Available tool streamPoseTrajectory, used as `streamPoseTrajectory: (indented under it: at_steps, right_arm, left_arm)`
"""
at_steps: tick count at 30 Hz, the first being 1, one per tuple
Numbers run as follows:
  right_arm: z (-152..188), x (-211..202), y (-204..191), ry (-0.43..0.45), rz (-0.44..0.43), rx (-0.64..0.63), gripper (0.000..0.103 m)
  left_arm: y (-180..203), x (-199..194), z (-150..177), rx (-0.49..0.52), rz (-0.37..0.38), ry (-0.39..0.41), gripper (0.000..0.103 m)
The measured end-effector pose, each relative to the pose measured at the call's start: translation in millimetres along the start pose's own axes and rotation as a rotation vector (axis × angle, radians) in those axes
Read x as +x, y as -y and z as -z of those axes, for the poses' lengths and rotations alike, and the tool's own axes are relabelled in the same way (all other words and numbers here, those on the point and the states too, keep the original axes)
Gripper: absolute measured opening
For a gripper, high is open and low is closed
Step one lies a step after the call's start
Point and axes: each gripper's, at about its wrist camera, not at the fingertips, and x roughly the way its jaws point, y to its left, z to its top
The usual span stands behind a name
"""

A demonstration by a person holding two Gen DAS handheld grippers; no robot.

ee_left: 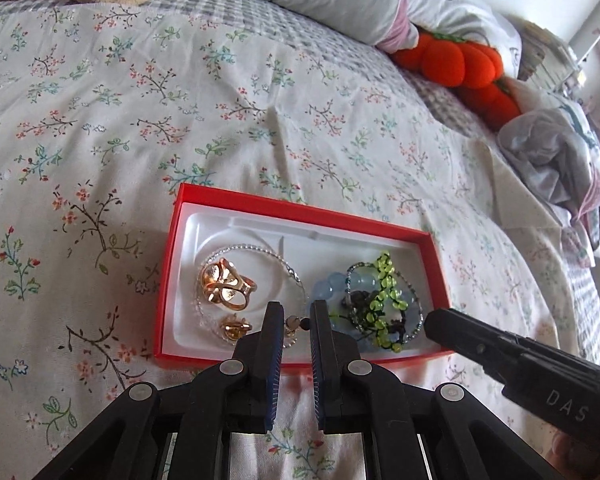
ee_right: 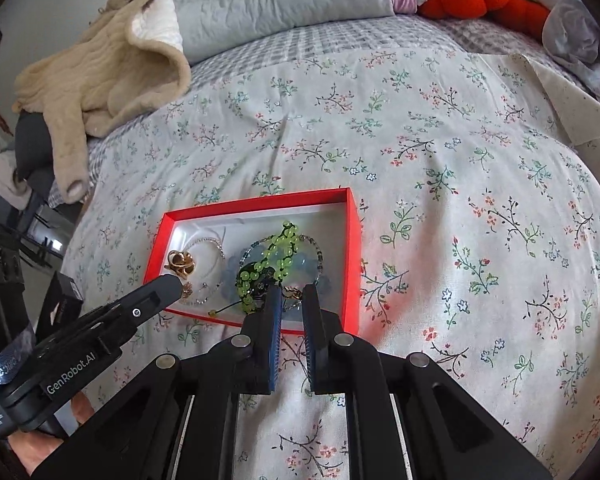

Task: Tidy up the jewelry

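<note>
I held my left gripper point(ee_left: 296, 322) and right gripper point(ee_right: 292, 300) nearly closed, apparently empty, over the red box's point(ee_left: 300, 210) near edge; the jewelry point(ee_left: 374, 304) lay inside, contained for sorting.

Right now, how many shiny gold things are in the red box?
2: a big gold piece at the box's left end, a small one just nearer the camera. Beads might hide more.

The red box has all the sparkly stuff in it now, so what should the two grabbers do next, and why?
Probably lift both grabbers clear of the red box. The gold ring, blue beads and green beads all lie inside it, and the left gripper and right gripper look nearly shut with nothing held. I see no jewelry on the floral bedspread.
</note>
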Motion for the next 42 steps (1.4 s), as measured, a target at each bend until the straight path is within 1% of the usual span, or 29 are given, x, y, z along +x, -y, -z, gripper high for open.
streamPoseTrajectory:
  at_steps: [2,3,4,6,9,10,13,14,15,17,19,20,22,23,25,26,27,28,29,30,31,32,33,39,42]
  right_arm:
    - [-2,1,4,-0.002,-0.019,0.020,0.012]
    - [-4,1,6,-0.005,-0.024,0.028,0.013]
    - [-5,-1,7,-0.006,-0.024,0.034,0.014]
    - [-5,-6,9,0.000,-0.022,0.036,0.019]
    - [-5,-17,8,0.009,-0.023,0.018,0.025]
    - [-4,-21,8,0.011,-0.024,0.012,0.027]
    - [0,-30,10,0.010,-0.026,0.024,0.040]
    - [3,-33,11,0.009,-0.021,0.028,0.048]
    - [5,-36,11,0.009,-0.013,0.029,0.050]
    - [10,-41,12,0.004,0.012,0.031,0.050]
    - [18,-46,14,-0.009,0.034,0.036,0.050]
    - [22,-49,15,-0.016,0.044,0.038,0.051]
    - [31,-55,17,-0.027,0.060,0.043,0.056]
    - [35,-57,17,-0.030,0.063,0.045,0.058]
    - [43,-64,18,-0.035,0.056,0.047,0.060]
    - [47,-67,18,-0.034,0.053,0.050,0.065]
    - [51,-71,18,-0.033,0.056,0.051,0.074]
    - [54,-75,17,-0.026,0.064,0.049,0.079]
    - [59,-79,17,-0.017,0.083,0.043,0.086]
    - [63,-81,16,-0.010,0.102,0.037,0.091]
    - [67,-83,15,-0.008,0.124,0.030,0.093]
    - [72,-84,15,-0.013,0.143,0.023,0.098]
    - [74,-84,14,-0.017,0.158,0.018,0.100]
    - [89,-91,10,-0.008,0.220,-0.010,0.101]
    - [92,-91,6,-0.009,0.232,-0.020,0.101]
  left_arm:
    - [0,-1,0,0.006,-0.014,-0.004,0.020]
    - [0,-3,0,0.006,-0.021,-0.001,0.031]
    - [0,-6,0,0.006,-0.026,0.007,0.039]
    - [0,-11,-1,0.009,-0.032,0.020,0.045]
    - [1,-17,1,0.012,-0.049,0.017,0.048]
    - [1,-19,2,0.011,-0.059,0.010,0.051]
    - [2,-24,9,0.016,-0.109,0.001,0.059]
    - [2,-26,12,0.022,-0.143,0.000,0.062]
    - [2,-27,16,0.029,-0.174,-0.004,0.066]
    - [2,-31,25,0.043,-0.227,-0.016,0.070]
    - [2,-37,36,0.048,-0.273,-0.024,0.080]
    - [2,-41,40,0.050,-0.284,-0.021,0.082]
    - [5,-51,50,0.058,-0.303,-0.008,0.091]
    - [7,-56,54,0.064,-0.309,-0.002,0.094]
    - [11,-64,63,0.082,-0.340,0.001,0.102]
    - [12,-67,66,0.088,-0.353,-0.002,0.103]
    - [14,-70,69,0.094,-0.364,-0.007,0.103]
    - [15,-73,74,0.100,-0.372,-0.012,0.103]
    - [15,-74,77,0.105,-0.373,-0.015,0.103]
    - [16,-76,81,0.109,-0.376,-0.020,0.103]
    - [16,-78,84,0.112,-0.380,-0.023,0.103]
    - [16,-79,86,0.115,-0.382,-0.025,0.103]
    - [15,-81,89,0.116,-0.388,-0.027,0.103]
    - [11,-88,96,0.121,-0.418,-0.025,0.103]
    - [7,-89,97,0.104,-0.432,-0.020,0.103]
